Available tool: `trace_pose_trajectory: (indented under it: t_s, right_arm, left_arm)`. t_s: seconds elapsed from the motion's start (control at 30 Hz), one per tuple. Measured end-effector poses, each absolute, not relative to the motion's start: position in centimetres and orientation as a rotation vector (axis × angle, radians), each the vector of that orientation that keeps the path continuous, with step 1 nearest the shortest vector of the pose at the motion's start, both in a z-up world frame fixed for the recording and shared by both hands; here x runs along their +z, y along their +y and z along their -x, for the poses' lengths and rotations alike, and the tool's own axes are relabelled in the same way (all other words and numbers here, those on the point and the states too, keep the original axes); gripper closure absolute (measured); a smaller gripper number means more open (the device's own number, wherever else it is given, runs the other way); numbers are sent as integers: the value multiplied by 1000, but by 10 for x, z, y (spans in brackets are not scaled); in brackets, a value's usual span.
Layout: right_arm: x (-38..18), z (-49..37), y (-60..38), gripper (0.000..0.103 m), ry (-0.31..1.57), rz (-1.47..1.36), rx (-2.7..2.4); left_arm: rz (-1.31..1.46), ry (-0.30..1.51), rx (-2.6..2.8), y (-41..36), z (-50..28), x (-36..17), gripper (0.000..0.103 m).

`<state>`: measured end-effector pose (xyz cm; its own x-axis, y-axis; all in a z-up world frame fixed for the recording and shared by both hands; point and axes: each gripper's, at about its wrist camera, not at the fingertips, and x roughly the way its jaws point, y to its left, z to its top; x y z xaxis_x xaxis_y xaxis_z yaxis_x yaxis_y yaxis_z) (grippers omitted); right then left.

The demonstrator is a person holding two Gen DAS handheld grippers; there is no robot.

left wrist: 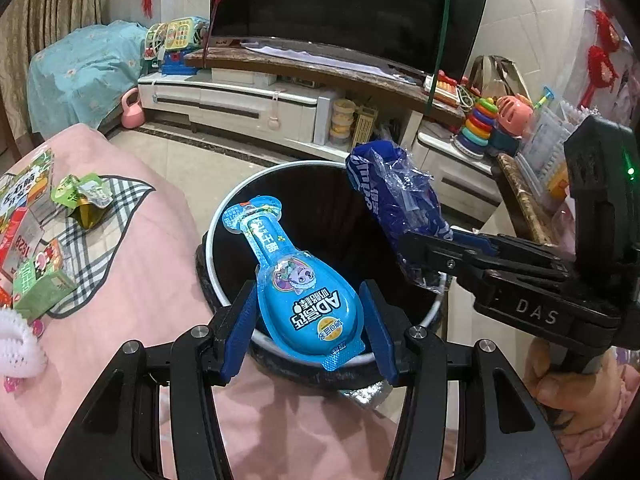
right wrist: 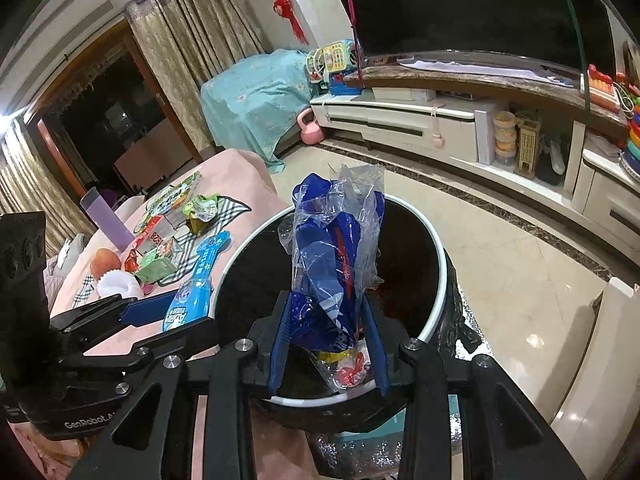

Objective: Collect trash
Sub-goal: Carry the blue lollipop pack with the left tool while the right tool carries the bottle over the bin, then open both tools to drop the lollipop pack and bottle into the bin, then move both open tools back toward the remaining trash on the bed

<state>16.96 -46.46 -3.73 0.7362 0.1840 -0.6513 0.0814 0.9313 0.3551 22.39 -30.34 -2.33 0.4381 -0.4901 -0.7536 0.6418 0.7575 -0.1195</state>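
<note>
Holding two pieces over trash bin mouth: left gripper clamped on blue snack packet, right gripper clamped on crumpled blue wrapper. Neither dropped yet. More litter left of left gripper on pink cloth: green wrapper, cartons. Roughly mid-task.

Bright blue packet, dark blue and clear wrapper, black bin with white rim, pink tabletop, checked cloth.
</note>
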Motion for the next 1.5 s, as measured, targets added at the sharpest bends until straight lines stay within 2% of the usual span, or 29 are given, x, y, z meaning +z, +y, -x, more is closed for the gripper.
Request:
trace_pose_trajectory:
  t_s: [0.67,0.77,0.83,0.9,1.1,1.23,1.37,1.43,1.5]
  right_arm:
    - [-45,-192,-479,64,827,-394,66]
    - [-46,-192,-484,57,826,-412,64]
    - [-47,-191,-488,52,819,-434,64]
    - [-46,-189,-490,43,810,-455,63]
    - [-40,-182,-484,43,787,-463,69]
    - [-35,-173,-472,33,761,-469,76]
    - [-26,-162,-456,30,724,-473,88]
    - [-22,-157,-445,24,704,-471,98]
    - [-18,-151,-434,23,690,-465,108]
  left_arm:
    - [-218,927,-710,-320,-244,-38,51]
    - [-213,935,-716,-318,-245,-38,46]
    - [-213,927,-707,-315,-244,-37,36]
    - [-208,920,-704,-312,-243,-35,36]
    - [-166,912,-666,-289,-236,-34,34]
    - [-93,899,-645,-263,-227,-34,34]
    - [-22,887,-634,-231,-216,-35,32]
    - [12,893,-623,-215,-212,-36,32]
    - [33,889,-609,-203,-208,-36,32]
